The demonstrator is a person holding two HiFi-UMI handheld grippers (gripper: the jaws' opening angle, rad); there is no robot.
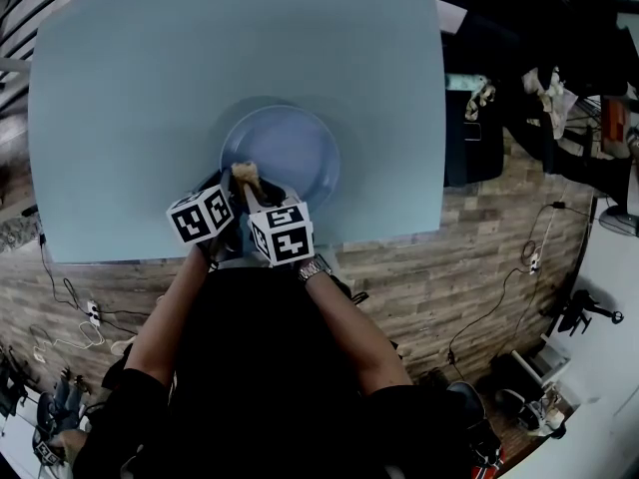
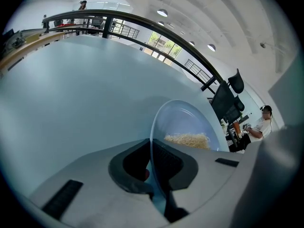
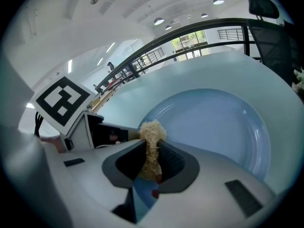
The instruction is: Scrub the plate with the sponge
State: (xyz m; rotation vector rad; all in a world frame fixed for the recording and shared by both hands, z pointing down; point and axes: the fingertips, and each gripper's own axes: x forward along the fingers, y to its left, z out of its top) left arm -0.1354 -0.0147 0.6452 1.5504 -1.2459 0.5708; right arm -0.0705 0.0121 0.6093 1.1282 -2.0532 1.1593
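A pale blue plate (image 1: 285, 150) rests on the light blue table (image 1: 150, 88) near its front edge. My left gripper (image 1: 222, 223) is shut on the plate's near-left rim (image 2: 152, 141), which runs edge-on between its jaws. My right gripper (image 1: 258, 200) is shut on a tan fibrous sponge (image 3: 151, 146). The sponge (image 1: 244, 175) pokes out over the plate's near edge, and from the left gripper view the sponge (image 2: 187, 139) lies against the plate's (image 2: 183, 122) inner face. The plate (image 3: 213, 127) fills the right gripper view ahead of the jaws.
The table's front edge (image 1: 250, 249) runs just under the grippers, with wood-pattern floor (image 1: 449, 267) below. Dark chairs and clutter (image 1: 519, 88) stand right of the table. A seated person (image 2: 260, 127) is far off on the right of the left gripper view.
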